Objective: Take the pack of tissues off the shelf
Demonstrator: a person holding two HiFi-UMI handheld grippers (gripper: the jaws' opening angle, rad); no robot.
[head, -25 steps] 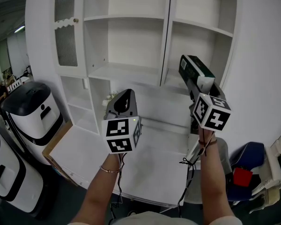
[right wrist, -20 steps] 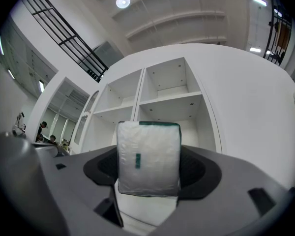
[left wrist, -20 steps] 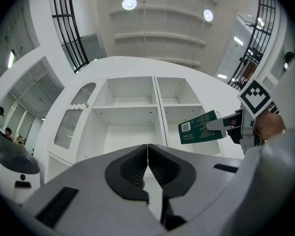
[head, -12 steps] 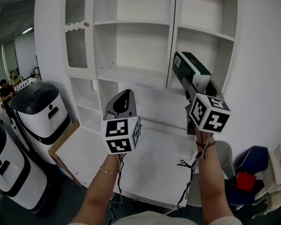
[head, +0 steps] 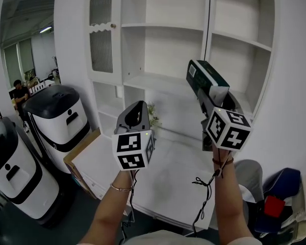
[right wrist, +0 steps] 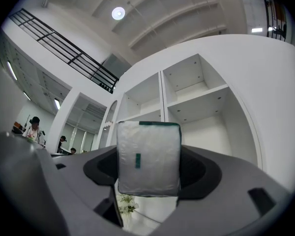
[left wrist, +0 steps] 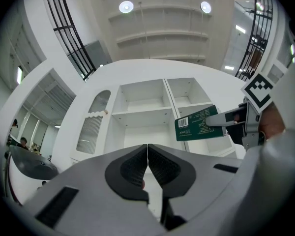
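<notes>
My right gripper (head: 209, 88) is shut on a dark green and white pack of tissues (head: 206, 79), held up in the air in front of the white shelf unit (head: 163, 80). In the right gripper view the pack's white end (right wrist: 148, 157) fills the gap between the jaws. From the left gripper view the pack (left wrist: 202, 123) shows at the right with a barcode on it. My left gripper (head: 136, 115) is lower and to the left, shut with nothing between its pads (left wrist: 147, 168).
A white table (head: 158, 182) stands below the shelves with a small plant (head: 153, 115) at its back. Two white and black machines (head: 58, 117) stand at the left beside a cardboard box (head: 79, 154). A person (head: 21, 92) sits far left.
Both grippers have drifted across in front of the shelf unit, which now sits further right in the head view. The pack stays gripped in the right jaws.
</notes>
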